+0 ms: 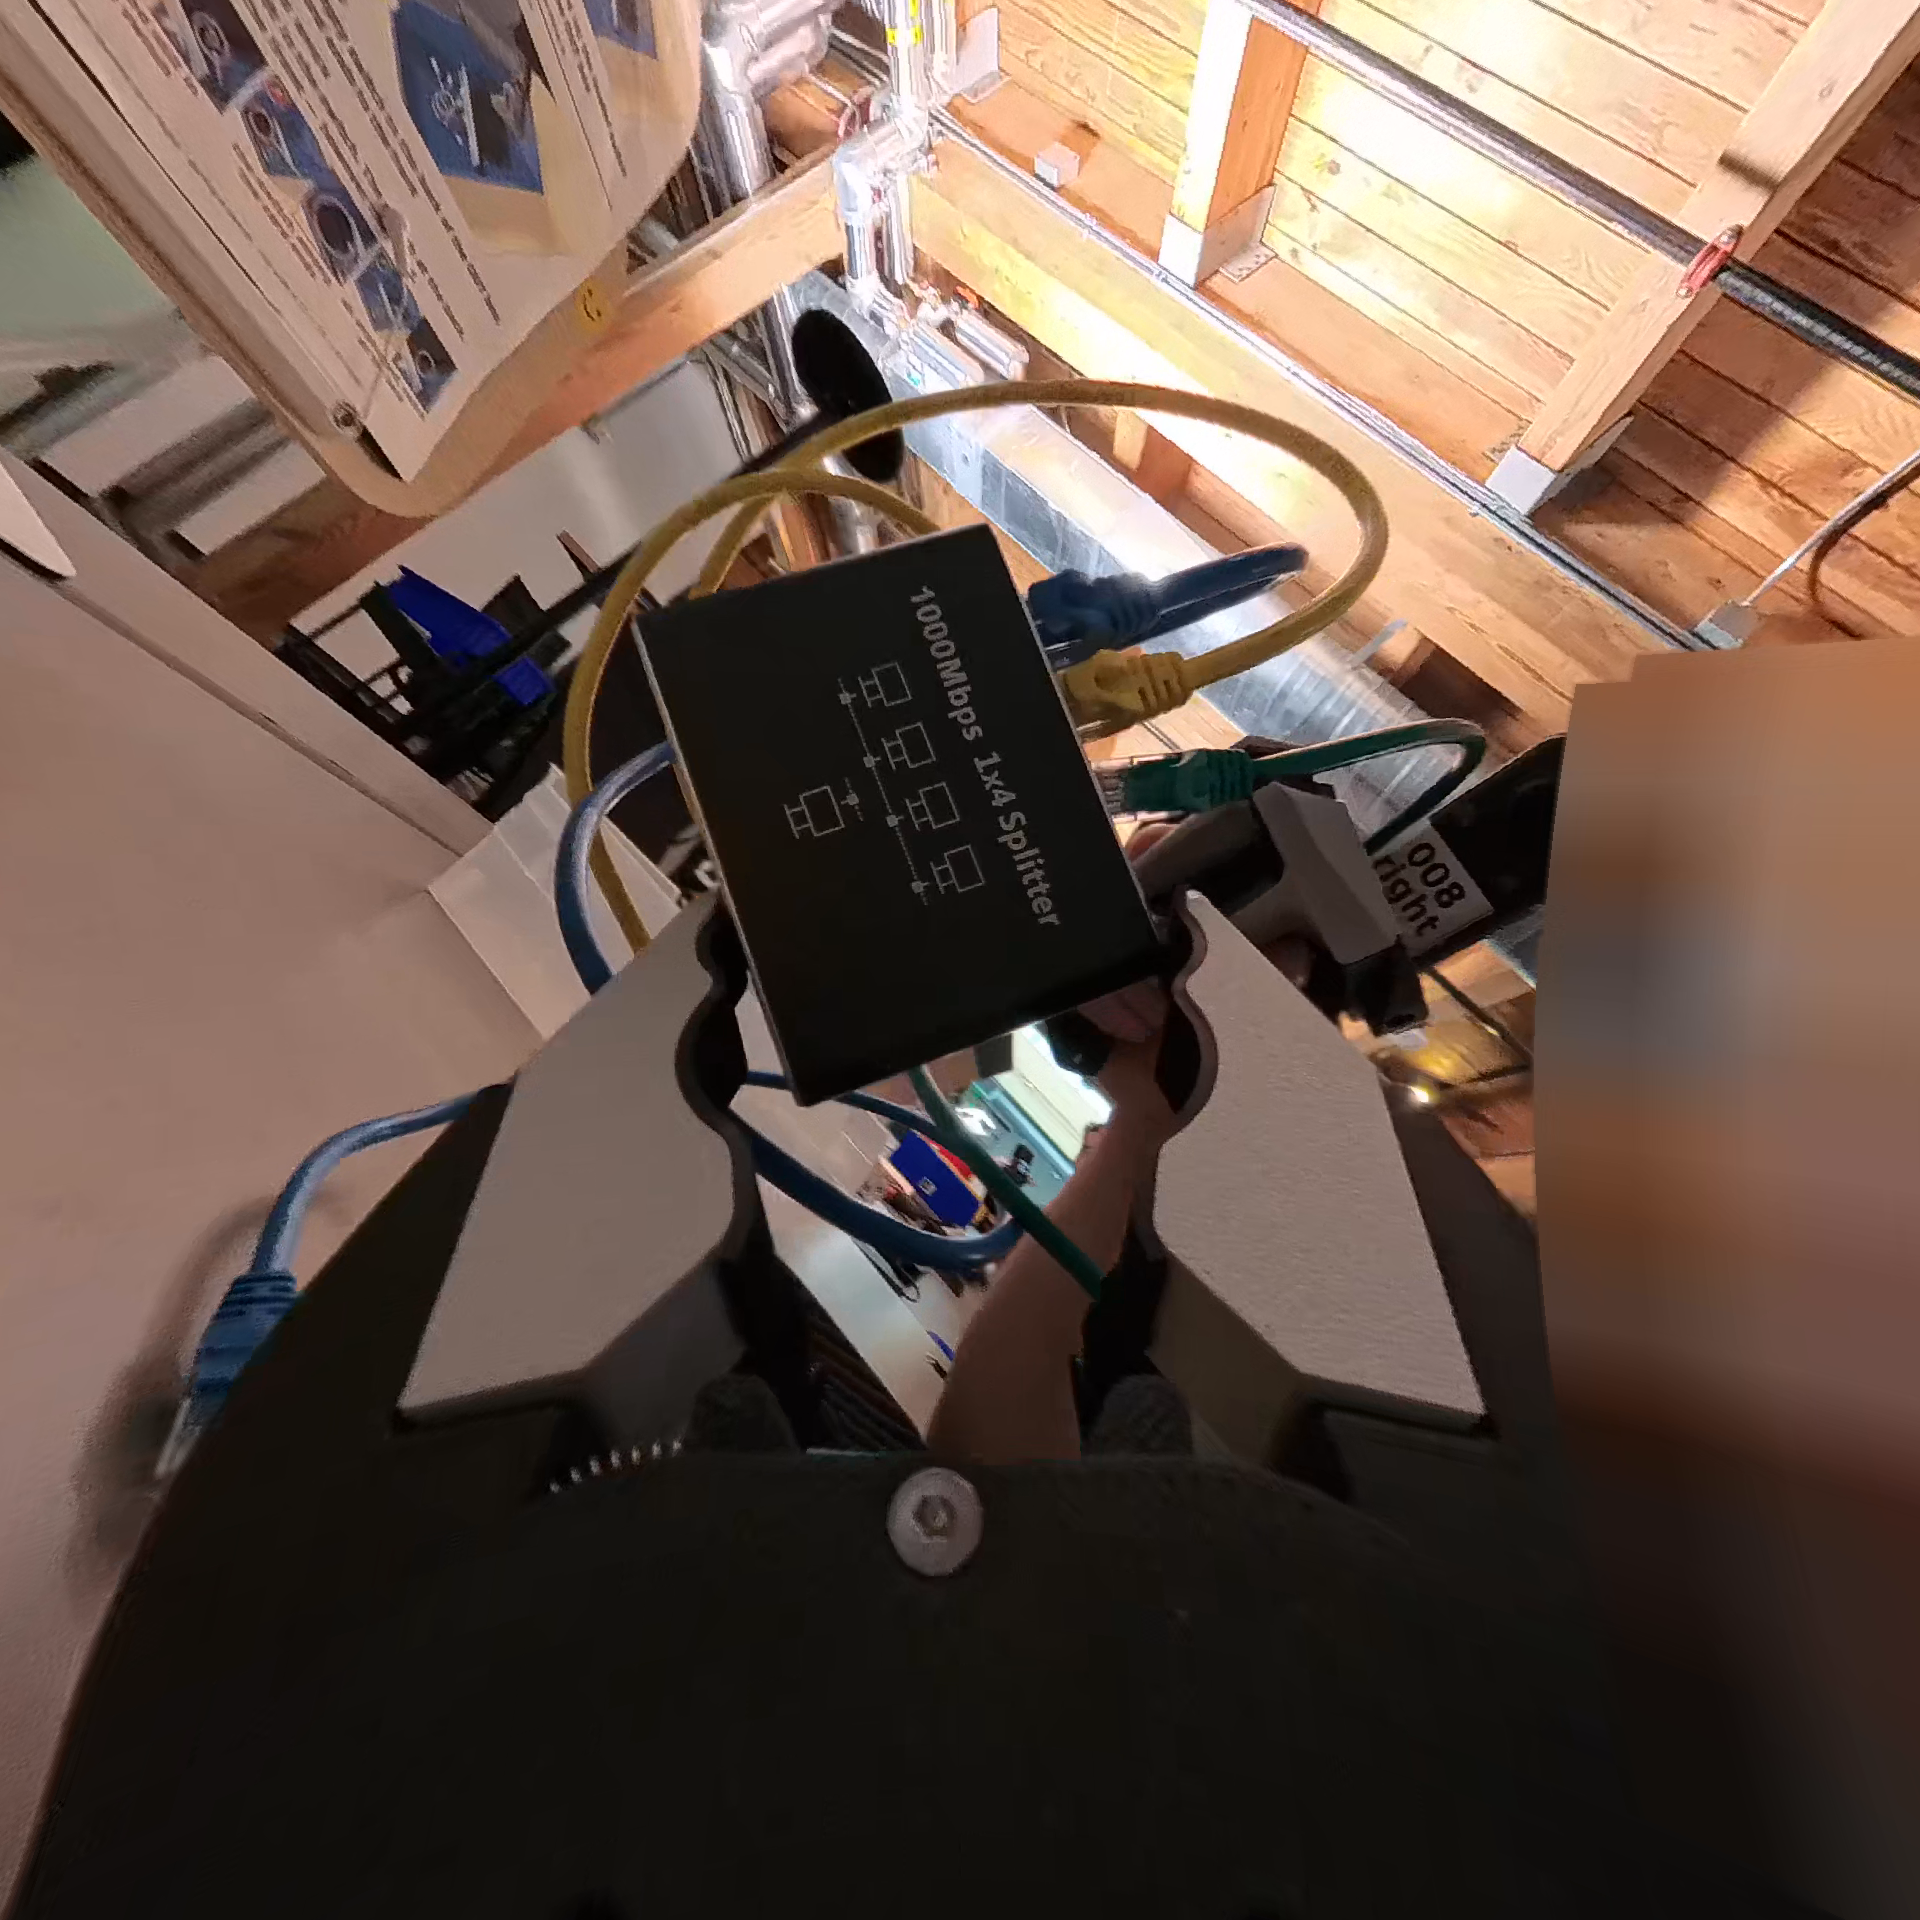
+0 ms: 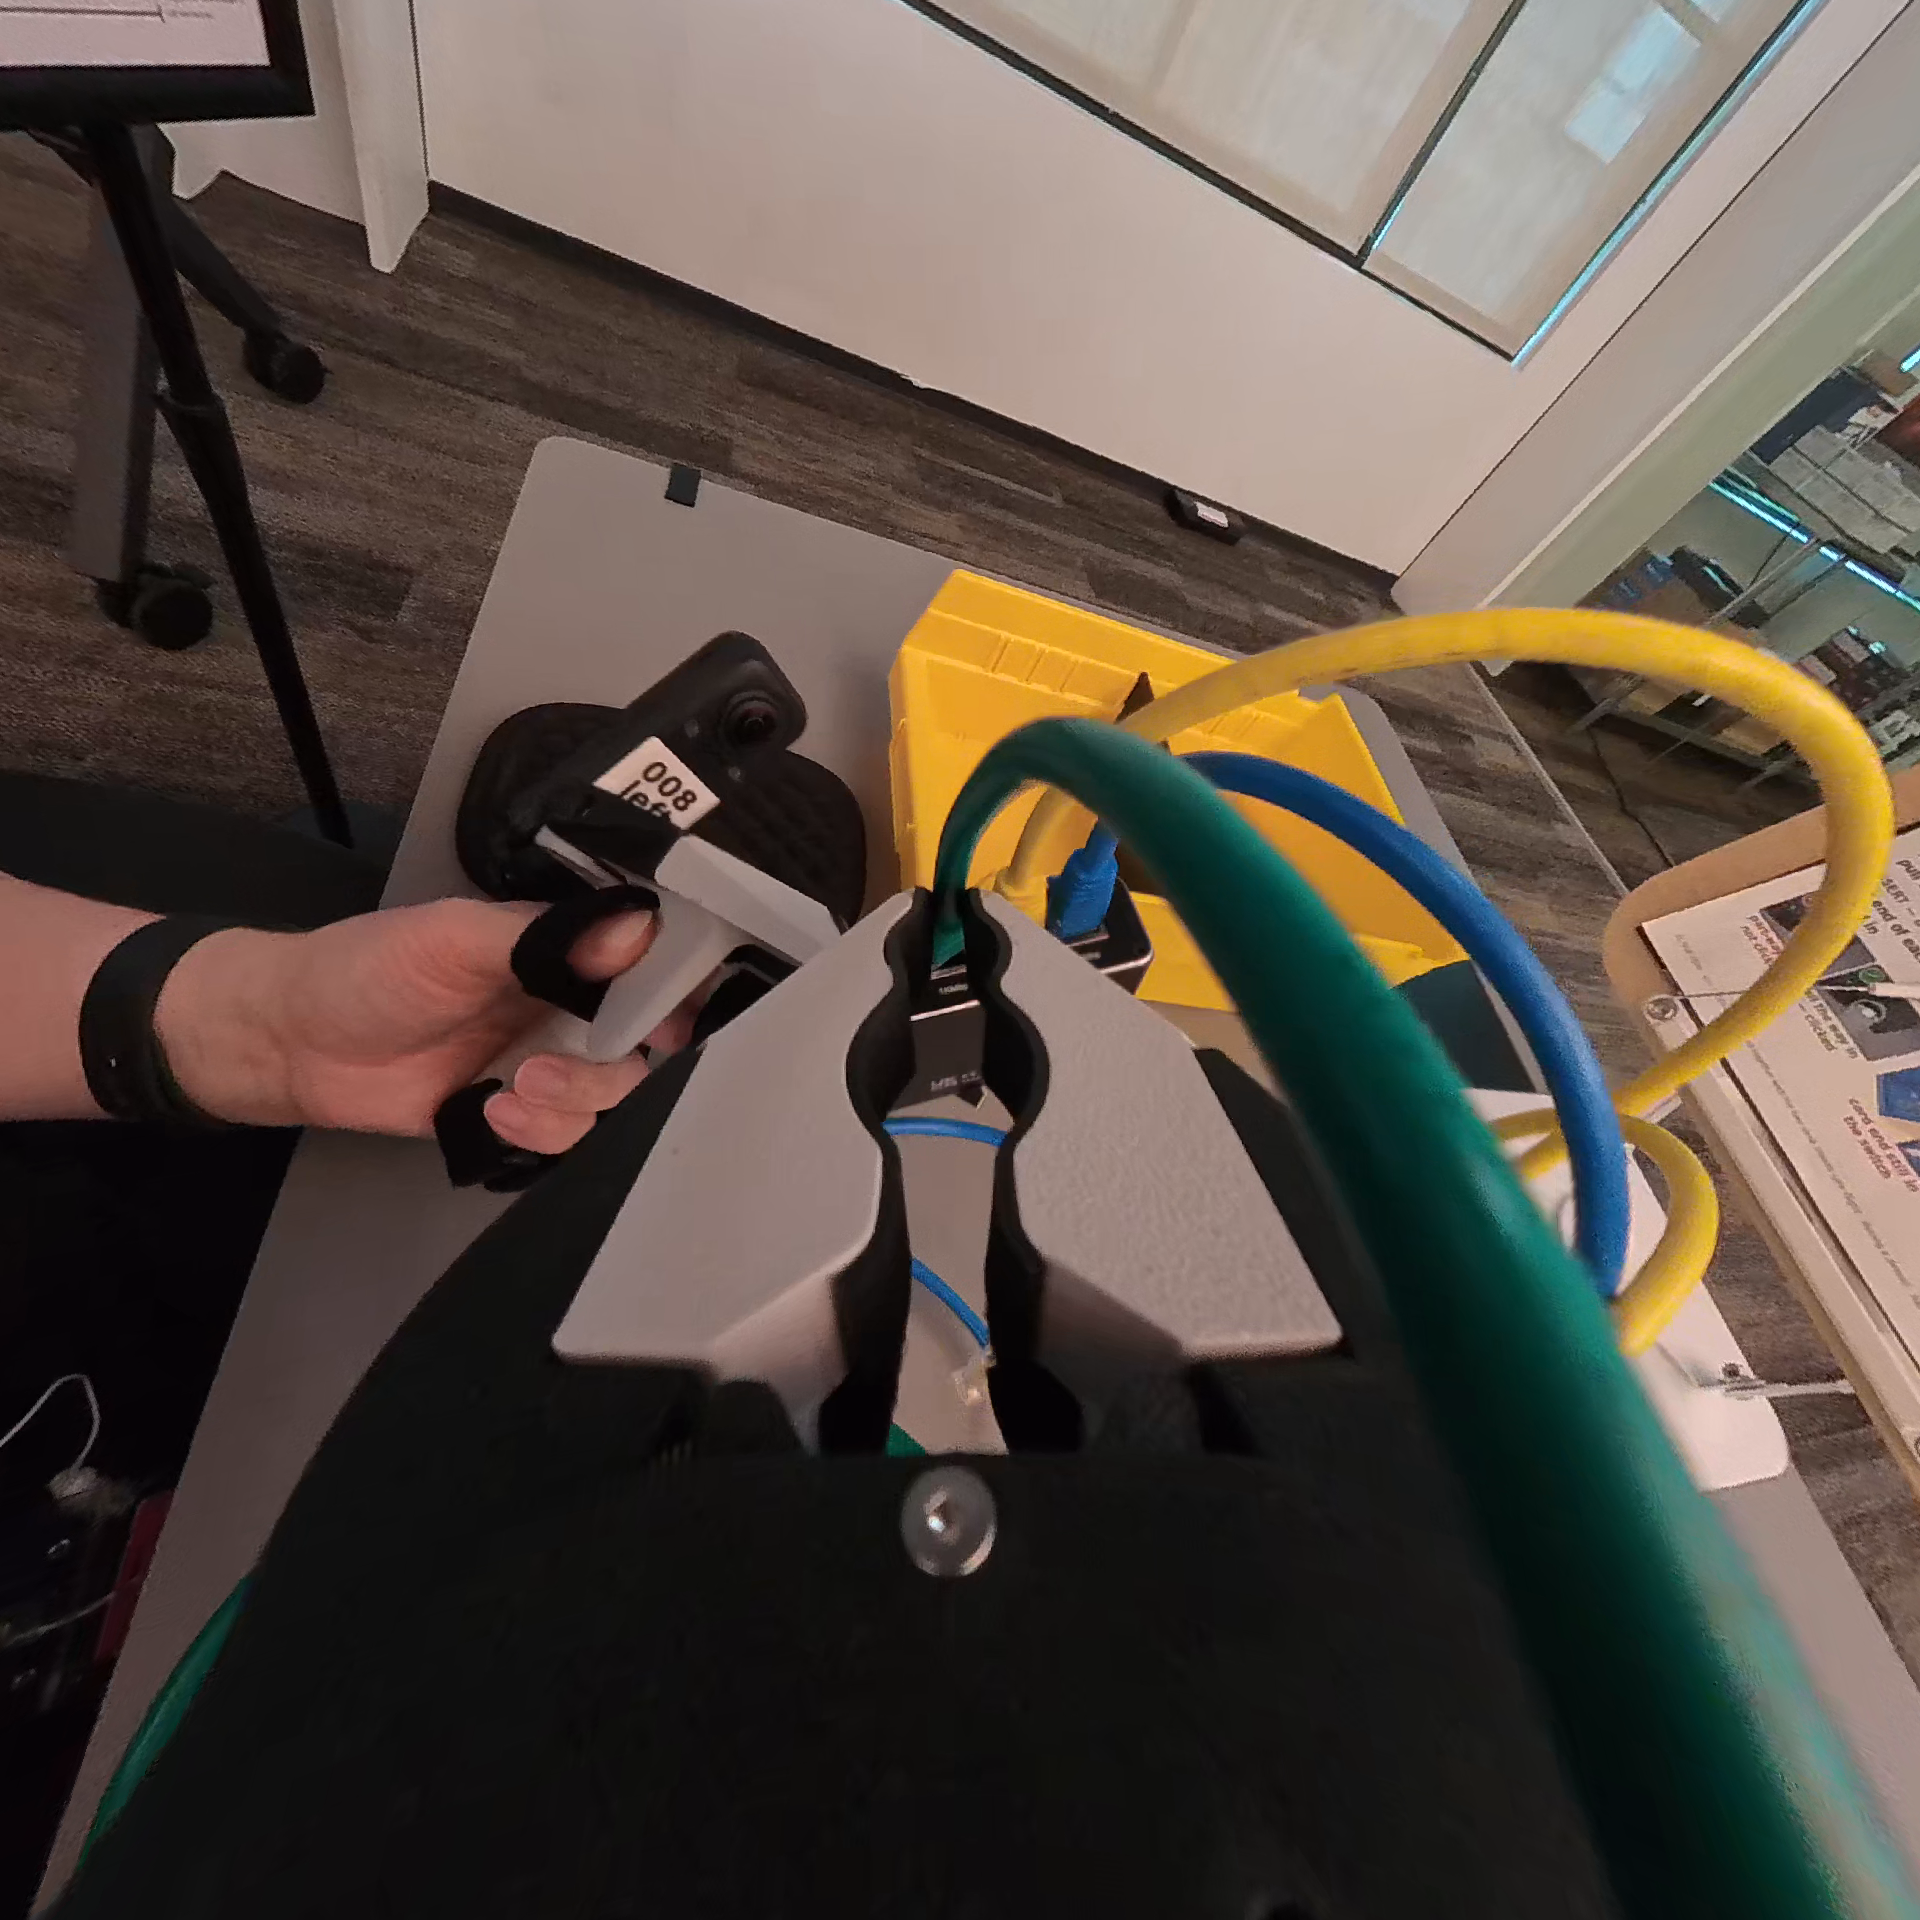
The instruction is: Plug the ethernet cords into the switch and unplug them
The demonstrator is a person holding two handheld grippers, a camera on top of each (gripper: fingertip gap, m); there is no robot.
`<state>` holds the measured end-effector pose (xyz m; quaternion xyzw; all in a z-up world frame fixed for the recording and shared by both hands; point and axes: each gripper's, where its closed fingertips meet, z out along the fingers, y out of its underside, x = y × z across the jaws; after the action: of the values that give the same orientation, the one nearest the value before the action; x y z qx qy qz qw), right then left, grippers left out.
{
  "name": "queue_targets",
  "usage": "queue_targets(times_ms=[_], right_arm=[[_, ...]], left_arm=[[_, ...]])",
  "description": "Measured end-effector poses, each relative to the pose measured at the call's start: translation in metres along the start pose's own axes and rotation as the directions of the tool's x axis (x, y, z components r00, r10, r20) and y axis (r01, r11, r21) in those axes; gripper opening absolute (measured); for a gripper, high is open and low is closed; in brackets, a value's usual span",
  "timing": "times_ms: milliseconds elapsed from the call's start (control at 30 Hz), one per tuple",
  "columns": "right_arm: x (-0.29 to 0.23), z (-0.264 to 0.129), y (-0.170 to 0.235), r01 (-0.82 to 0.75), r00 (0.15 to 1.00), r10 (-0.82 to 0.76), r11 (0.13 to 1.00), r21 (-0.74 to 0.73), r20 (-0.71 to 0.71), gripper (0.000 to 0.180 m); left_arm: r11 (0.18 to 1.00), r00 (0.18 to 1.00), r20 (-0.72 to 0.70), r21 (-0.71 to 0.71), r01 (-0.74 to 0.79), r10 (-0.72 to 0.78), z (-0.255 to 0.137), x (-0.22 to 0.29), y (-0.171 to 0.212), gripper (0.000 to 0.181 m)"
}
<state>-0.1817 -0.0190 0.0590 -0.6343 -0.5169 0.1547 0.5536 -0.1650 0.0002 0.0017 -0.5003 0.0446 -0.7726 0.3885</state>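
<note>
1. Clamped the lower end of the black ethernet switch (image 1: pixel 894 790) between the fingers of the left gripper (image 1: pixel 951 935), box lifted clear of the table (image 2: pixel 582 582) and tilted, port side turned toward the right gripper (image 2: pixel 940 925).
2. Closed the right gripper to a narrow gap about the green plug (image 1: pixel 1184 779), green cord (image 2: pixel 1247 987) arching back out over the fingers; judged as a firm pinch, though contact at the pads was partly hidden.
3. Read the step in hand as seating or drawing the green plug at its port. The clear connector tip showed outside the switch edge, so judged not fully home.
4. Recommended for this step: plug kept in line with the port axis, travel straight, no twist; latch tab pressed before any pull; left grip held rigid as the counterforce, since the pinch sat only on the end of the box and could let it pivot.
5. Noted the yellow plug (image 1: pixel 1127 681) and dark blue plug (image 1: pixel 1091 608) seated in the adjacent ports; advised clearance from both.
6. Noted a light blue cord (image 1: pixel 239 1320) hanging loose at the left, plug free.
7. Noted the yellow bin (image 2: pixel 1039 675) beyond on the table.
</note>
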Motion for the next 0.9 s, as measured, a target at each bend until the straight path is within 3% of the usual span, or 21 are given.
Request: queue_targets(times_ms=[167, 300, 633, 767, 900], right_arm=[[0.001, 0.003, -0.003, 0.000, 0.999, 0.001, 1.000, 0.003, -0.042, 0.004], [0.002, 0.002, -0.007, 0.019, 0.997, -0.018, 1.000, 0.018, -0.078, 0.004], [0.006, -0.004, -0.016, -0.003, 0.996, 0.011, 0.996, 0.086, -0.089, 0.004], [0.006, -0.002, -0.018, 0.057, 0.993, -0.046, 0.994, 0.098, -0.110, 0.004], [0.007, 0.004, -0.014, 0.099, 0.986, -0.087, 0.992, 0.078, -0.141, 0.004]], left_arm=[[0.989, 0.992, 0.068, 0.093, -0.113, 0.107, -0.001, -0.002, -0.006, 0.079], [0.978, 0.993, 0.052, 0.177, -0.114, 0.106, 0.000, 0.003, -0.018, 0.079], [0.933, 0.953, 0.127, 0.204, -0.296, 0.274, 0.000, 0.010, -0.026, 0.078], [0.947, 0.972, 0.091, 0.223, -0.231, 0.216, 0.000, 0.011, -0.028, 0.078], [0.957, 0.998, 0.008, 0.284, -0.056, 0.056, -0.003, 0.005, -0.028, 0.078]])
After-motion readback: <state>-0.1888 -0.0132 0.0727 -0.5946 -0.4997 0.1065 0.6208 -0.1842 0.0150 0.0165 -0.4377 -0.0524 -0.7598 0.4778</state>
